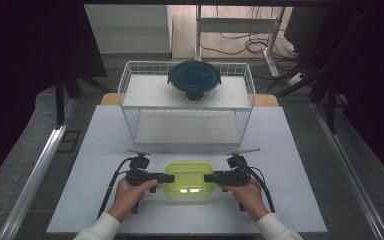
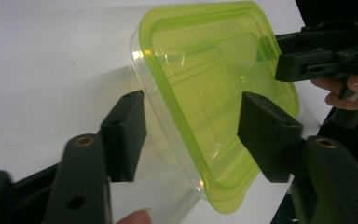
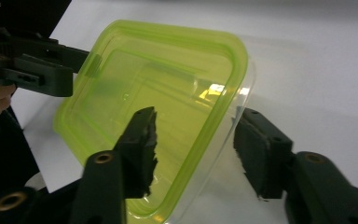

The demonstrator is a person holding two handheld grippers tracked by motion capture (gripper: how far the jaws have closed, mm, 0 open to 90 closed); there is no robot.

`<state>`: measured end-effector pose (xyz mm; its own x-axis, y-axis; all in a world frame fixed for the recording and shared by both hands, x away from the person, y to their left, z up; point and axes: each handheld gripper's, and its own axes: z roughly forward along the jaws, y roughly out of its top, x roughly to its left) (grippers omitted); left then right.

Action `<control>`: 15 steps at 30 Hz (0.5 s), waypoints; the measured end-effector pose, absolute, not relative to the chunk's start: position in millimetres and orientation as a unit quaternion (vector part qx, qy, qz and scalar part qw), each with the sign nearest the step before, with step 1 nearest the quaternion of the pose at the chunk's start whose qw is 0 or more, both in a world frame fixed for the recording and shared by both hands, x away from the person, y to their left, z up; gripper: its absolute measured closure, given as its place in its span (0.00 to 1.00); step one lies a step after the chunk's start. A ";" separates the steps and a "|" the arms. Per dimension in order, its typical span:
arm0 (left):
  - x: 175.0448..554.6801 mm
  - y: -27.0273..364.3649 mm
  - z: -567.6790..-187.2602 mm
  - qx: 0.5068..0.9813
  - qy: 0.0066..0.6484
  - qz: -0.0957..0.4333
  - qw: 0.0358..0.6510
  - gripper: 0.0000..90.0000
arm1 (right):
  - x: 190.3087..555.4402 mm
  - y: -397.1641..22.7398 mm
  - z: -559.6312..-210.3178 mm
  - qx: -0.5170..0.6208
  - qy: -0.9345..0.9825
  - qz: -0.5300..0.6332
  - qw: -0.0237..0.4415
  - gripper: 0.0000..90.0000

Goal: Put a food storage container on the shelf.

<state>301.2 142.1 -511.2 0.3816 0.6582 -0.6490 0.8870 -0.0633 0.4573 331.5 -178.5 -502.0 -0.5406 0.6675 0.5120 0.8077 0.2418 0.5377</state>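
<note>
A clear rectangular container with a yellow-green lid (image 1: 189, 178) sits on the white table near its front edge. My left gripper (image 1: 167, 177) comes in from the left, level with the table. Its jaws straddle the container's left end (image 2: 200, 93), one over the lid and one beside the clear wall, with a gap showing. My right gripper (image 1: 210, 177) mirrors it at the right end. There one jaw lies over the lid (image 3: 163, 84) and the other stands just off the clear wall. A hand holds each gripper.
Behind the container stands a white wire basket shelf (image 1: 130, 85), with a round glass container with a dark lid (image 1: 194, 80) on its top level. The white table top (image 1: 105, 130) stretches out to both sides. Cables trail back from each gripper.
</note>
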 end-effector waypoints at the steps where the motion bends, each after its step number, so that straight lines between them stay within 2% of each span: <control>1: 301.1 141.6 -511.4 0.715 0.539 -0.138 0.422 0.51 | 331.6 -178.5 -502.5 -0.472 -0.783 -0.395 0.093 0.58; 5: 299.3 139.6 -511.7 0.715 0.548 -0.132 0.414 0.63 | 330.7 -180.0 -503.3 -0.487 -0.770 -0.398 0.108 0.64; 8: 295.9 136.6 -509.7 0.716 0.553 -0.119 0.409 0.66 | 328.2 -182.5 -501.5 -0.498 -0.760 -0.401 0.115 0.69; 11: 292.8 137.8 -506.5 0.711 0.556 -0.115 0.415 0.71 | 324.9 -185.7 -500.1 -0.507 -0.754 -0.403 0.111 0.80; 15: 288.8 139.5 -502.0 0.710 0.558 -0.096 0.420 0.83 | 321.3 -187.9 -496.6 -0.511 -0.746 -0.412 0.111 0.84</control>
<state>288.8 139.5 -502.0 0.3593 0.7108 -0.6047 0.8724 -0.0257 0.4881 321.3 -187.9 -496.6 -0.4534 0.6702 0.5876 0.8541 0.1380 0.5015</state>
